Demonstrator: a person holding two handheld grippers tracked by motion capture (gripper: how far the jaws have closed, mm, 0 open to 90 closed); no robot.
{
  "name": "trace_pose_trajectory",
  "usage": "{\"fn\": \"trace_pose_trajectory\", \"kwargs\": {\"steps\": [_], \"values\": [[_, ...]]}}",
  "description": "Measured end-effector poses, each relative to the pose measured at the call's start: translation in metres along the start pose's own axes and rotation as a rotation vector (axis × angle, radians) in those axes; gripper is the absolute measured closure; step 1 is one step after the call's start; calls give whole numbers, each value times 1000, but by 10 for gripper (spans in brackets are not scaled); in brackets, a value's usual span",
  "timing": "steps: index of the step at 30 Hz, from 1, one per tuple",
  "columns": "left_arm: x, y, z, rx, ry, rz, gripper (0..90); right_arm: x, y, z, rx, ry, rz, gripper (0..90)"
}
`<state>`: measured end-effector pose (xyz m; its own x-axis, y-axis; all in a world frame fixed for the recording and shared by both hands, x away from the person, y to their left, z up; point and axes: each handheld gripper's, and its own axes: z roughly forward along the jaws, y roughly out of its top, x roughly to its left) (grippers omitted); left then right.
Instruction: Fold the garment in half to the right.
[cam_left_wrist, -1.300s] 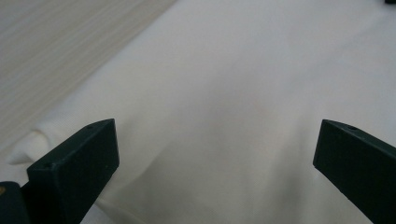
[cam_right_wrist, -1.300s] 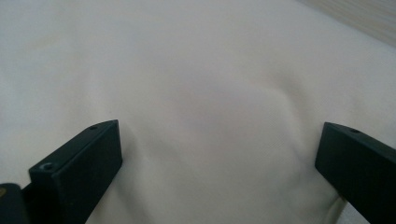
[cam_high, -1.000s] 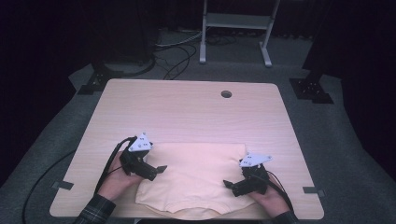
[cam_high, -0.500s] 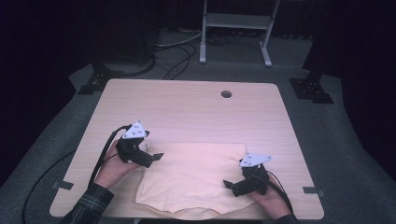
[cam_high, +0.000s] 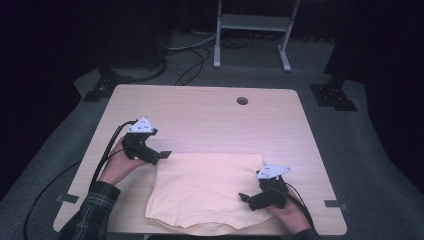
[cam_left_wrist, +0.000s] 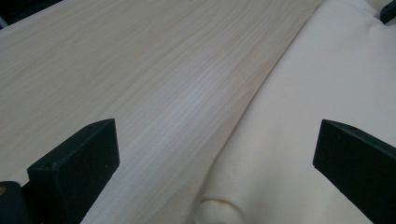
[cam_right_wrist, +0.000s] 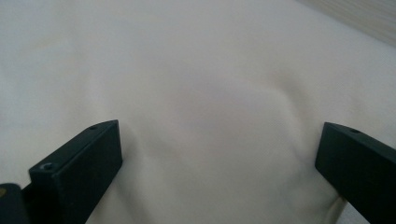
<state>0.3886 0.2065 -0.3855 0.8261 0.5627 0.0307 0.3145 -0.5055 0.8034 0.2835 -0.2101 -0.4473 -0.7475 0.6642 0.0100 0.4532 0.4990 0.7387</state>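
Observation:
A folded cream cloth (cam_high: 205, 187) lies flat on the near half of the light wooden table (cam_high: 210, 112). My left gripper (cam_high: 161, 156) hovers at the cloth's far left corner, jaws wide apart with nothing between them. In the left gripper view the cloth (cam_left_wrist: 303, 116) has its edge running diagonally beside bare table (cam_left_wrist: 140, 70). My right gripper (cam_high: 246, 198) sits over the cloth's near right part, also open. The right gripper view looks straight at the cloth (cam_right_wrist: 210, 93) with soft wrinkles between the jaws.
A round cable hole (cam_high: 242, 100) is in the table's far side. Black cables (cam_high: 107, 155) trail from the left gripper off the table's left edge. A metal stand (cam_high: 252, 30) and floor cables sit beyond the table on grey carpet.
My left gripper has moved away from me and leftward, off the cloth to its far left corner. The cloth now lies narrower and neater. The right gripper has barely moved.

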Motion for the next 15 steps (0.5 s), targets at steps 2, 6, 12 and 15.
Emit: {"fn": "trace_pose_trajectory", "kwargs": {"steps": [2, 6, 12, 15], "values": [[4, -2, 1, -6, -2, -16, 0, 0, 0, 0, 0, 0, 0, 4], [9, -7, 4, 19, -8, -24, 0, 0, 0, 0, 1, 0, 1, 4], [15, -15, 15, 64, -21, -34, 0, 0, 0, 0, 2, 0, 0, 4], [19, -20, 19, 94, -21, -26, 0, 0, 0, 0, 1, 0, 1, 4]]}}
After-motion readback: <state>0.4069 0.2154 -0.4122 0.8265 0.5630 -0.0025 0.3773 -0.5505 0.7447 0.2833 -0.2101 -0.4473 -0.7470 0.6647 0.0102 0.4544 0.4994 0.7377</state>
